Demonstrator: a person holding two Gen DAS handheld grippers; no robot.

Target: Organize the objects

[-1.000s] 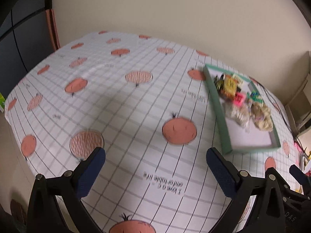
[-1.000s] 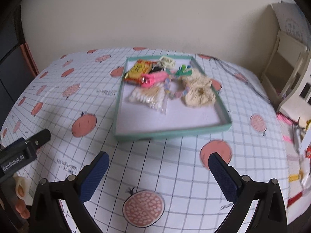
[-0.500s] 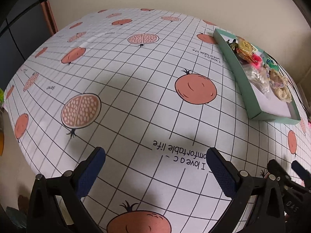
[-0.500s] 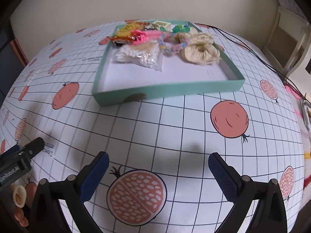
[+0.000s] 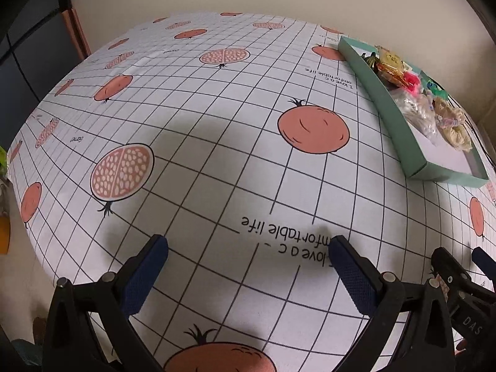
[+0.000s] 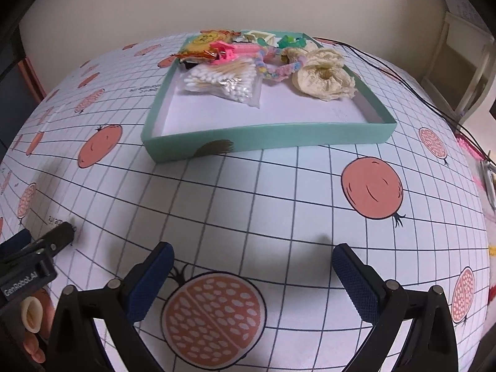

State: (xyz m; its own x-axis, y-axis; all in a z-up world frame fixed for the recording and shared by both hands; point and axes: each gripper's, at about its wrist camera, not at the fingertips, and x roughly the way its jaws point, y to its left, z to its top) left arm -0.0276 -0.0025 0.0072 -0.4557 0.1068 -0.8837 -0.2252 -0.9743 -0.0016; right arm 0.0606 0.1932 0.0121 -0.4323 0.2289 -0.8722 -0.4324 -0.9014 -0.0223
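A shallow teal tray [image 6: 269,138] [image 5: 387,108] sits on the pomegranate-print tablecloth. Inside it lie a bag of cotton swabs [image 6: 226,80], a cream scrunchie [image 6: 322,74], a pink clip [image 6: 229,51], a yellow snack packet [image 6: 204,43] and a pastel braided band [image 6: 279,68]. My right gripper [image 6: 251,257] hovers open low over the cloth, short of the tray's front wall. My left gripper [image 5: 246,251] is open over bare cloth, left of the tray. Neither gripper holds anything.
The left gripper's body [image 6: 34,257] and a hand's fingers [image 6: 31,316] show at the lower left of the right wrist view. Black cables [image 6: 403,71] run behind the tray. A white shelf [image 6: 458,62] stands at the right. A wall lies behind the table.
Both grippers have dropped lower over the table and edged forward, so the tray looks larger in the right wrist view. Both stay open and empty.
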